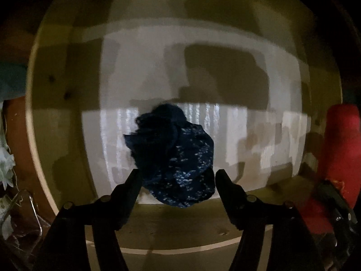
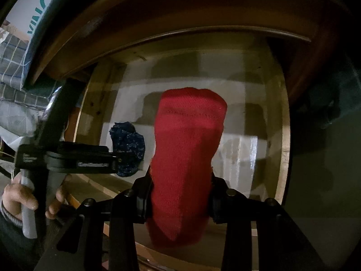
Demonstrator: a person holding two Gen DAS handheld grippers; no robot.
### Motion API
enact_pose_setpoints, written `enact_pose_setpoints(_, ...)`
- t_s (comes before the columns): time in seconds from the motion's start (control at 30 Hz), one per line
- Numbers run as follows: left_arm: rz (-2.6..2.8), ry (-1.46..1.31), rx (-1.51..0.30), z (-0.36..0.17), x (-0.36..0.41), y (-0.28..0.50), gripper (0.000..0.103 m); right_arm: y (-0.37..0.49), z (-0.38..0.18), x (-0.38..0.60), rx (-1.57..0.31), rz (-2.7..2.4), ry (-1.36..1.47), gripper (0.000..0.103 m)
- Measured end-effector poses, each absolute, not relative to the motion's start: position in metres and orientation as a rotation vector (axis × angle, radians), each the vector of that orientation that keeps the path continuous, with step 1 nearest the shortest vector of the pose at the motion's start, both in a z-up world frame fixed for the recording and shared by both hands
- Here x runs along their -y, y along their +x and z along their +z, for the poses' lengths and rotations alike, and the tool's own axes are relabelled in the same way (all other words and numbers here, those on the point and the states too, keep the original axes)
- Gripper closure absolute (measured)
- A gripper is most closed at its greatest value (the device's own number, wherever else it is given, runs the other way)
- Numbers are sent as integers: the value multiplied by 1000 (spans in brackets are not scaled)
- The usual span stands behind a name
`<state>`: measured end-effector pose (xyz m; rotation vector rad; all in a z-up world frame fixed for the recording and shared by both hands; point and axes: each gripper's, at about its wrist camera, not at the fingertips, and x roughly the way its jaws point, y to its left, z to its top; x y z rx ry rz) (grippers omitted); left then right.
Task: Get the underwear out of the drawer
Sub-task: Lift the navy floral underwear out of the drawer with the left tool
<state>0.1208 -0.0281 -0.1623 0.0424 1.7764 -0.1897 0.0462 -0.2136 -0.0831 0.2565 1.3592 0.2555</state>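
A crumpled navy underwear piece with pale speckles point(image 1: 178, 158) lies on the white bottom of the open wooden drawer point(image 1: 248, 131). My left gripper point(image 1: 178, 174) points down over it, open, one finger on each side of the cloth; the right finger stands clear of it. My right gripper point(image 2: 180, 192) is shut on a red knitted piece point(image 2: 187, 149), which hangs above the drawer point(image 2: 279, 135). The same red piece point(image 1: 338, 153) shows at the right edge of the left wrist view. The navy piece point(image 2: 128, 144) is partly hidden behind the left tool in the right wrist view.
The brown furniture top point(image 2: 180, 22) overhangs the drawer's back. A person's hand point(image 2: 20, 198) grips the left tool's handle. A clear plastic container point(image 1: 22, 216) and pale flowers point(image 1: 5, 164) sit left of the drawer. A bag with teal letters point(image 2: 33, 11) and checked fabric point(image 2: 13, 52) lie beyond.
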Motion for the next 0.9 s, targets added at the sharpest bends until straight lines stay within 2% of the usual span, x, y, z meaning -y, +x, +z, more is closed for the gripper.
enact_pose_setpoints(0.13, -174, 111, -1901, -183, 35, 122, 34, 46, -83, 214, -1360, 257, 260, 67)
enact_pose_setpoints(0.57, -121, 118, -1934, -197, 50, 134, 35, 48, -85, 213, -1366, 273, 268, 67)
enact_pose_setpoints(0.63, -115, 132, -1923, -196, 52, 137, 43, 48, -86, 214, -1366, 272, 266, 67)
enact_pose_setpoints(0.7, -103, 144, -1883, -191, 50, 136, 64, 48, -85, 214, -1366, 269, 263, 67)
enact_pose_setpoints(0.73, -109, 133, -1871, -187, 50, 136, 69, 48, -85, 214, -1366, 269, 264, 67)
enact_pose_setpoints(0.8, -109, 105, -1855, -184, 47, 136, 74, 47, -85, 214, -1366, 268, 265, 67)
enact_pose_setpoints(0.9, -108, 98, -1818, -178, 44, 130, 77, 47, -84, 214, -1366, 264, 259, 67)
